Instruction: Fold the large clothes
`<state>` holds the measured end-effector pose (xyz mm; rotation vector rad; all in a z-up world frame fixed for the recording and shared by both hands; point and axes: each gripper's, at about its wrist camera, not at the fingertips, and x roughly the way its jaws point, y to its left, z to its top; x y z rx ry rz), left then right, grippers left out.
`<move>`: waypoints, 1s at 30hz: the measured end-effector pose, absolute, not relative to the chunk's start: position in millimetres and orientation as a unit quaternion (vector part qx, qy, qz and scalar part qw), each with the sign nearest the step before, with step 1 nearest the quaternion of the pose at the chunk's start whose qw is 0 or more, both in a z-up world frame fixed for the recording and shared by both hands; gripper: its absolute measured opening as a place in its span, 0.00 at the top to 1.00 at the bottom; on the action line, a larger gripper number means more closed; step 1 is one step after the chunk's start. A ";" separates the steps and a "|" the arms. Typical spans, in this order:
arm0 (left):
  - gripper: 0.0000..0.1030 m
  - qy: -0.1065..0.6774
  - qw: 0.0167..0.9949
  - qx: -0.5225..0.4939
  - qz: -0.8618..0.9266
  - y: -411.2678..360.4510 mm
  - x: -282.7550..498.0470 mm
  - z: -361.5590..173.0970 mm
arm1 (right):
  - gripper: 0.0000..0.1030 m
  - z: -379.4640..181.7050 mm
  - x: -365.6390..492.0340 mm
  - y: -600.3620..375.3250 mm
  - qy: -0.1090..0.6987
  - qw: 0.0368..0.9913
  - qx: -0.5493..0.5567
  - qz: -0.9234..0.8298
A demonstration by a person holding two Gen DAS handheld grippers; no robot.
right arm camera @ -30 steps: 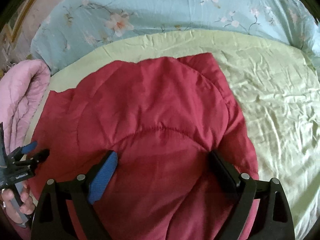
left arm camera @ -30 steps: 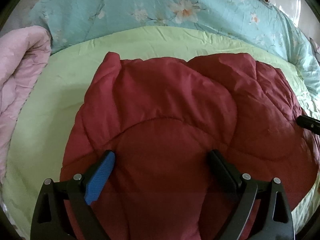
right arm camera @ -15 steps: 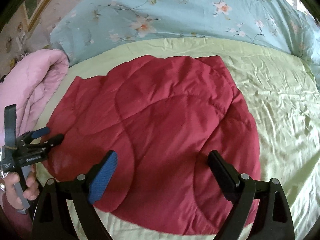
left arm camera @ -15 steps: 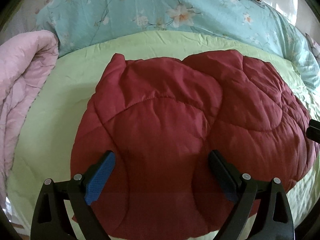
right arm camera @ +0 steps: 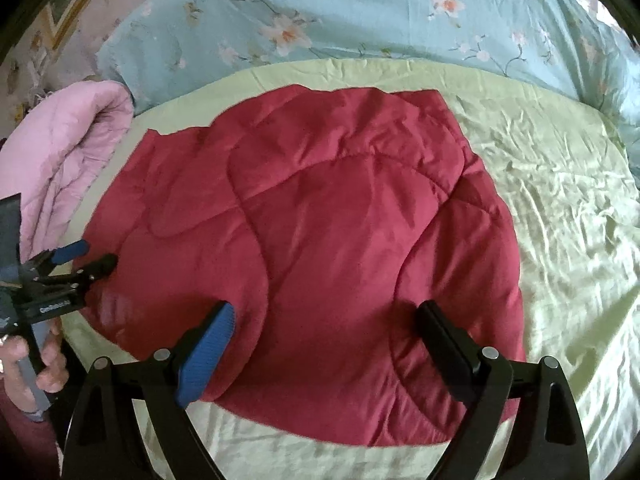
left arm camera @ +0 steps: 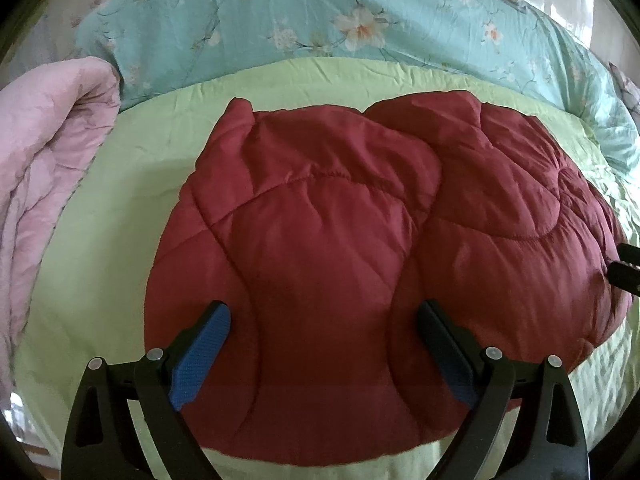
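A: What is the red thing?
B: It is a puffy red jacket point(left arm camera: 360, 248). It lies folded on the green sheet point(left arm camera: 112, 208) of the bed.

A: Where is it next to the left gripper point(left arm camera: 322, 354)?
B: Right in front of it, and under it too. The fingers point(left arm camera: 200, 356) are wide apart. They hold nothing. The jacket shows in the gap between them.

A: And the right gripper point(right arm camera: 326, 354)?
B: The same. Its fingers point(right arm camera: 206, 356) are wide apart with nothing in them. The jacket point(right arm camera: 320, 240) fills the gap and goes on ahead of the tips.

A: What is to the left of the fingers?
B: A pink blanket point(left arm camera: 44, 168), all bunched up, just beside the sheet.

A: And far ahead?
B: A blue blanket with flowers point(left arm camera: 320, 16), past the jacket.

A: Can one gripper see the other?
B: Yes. From the right one, the left gripper point(right arm camera: 80, 260) is off to the left, near the jacket's edge, and a hand point(right arm camera: 36, 364) holds its handle. From the left one, a black bit of the right gripper point(left arm camera: 626, 268) shows at the far right.
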<state>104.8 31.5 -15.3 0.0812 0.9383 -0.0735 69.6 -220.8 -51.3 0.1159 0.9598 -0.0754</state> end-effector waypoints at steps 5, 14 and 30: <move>0.06 0.447 0.893 0.041 -0.030 32.9 88.2 -11.5 | 0.10 -42.6 54.3 -210.6 0.448 0.892 0.055 -0.026; 0.05 0.444 0.894 0.051 -0.028 31.9 62.5 -3.8 | 0.09 -35.6 30.4 -191.4 0.438 0.897 0.056 -0.014; 0.01 0.440 0.894 0.077 -0.031 29.7 -8.8 -0.6 | 0.01 -52.0 -20.6 -177.4 0.456 0.889 0.043 -0.019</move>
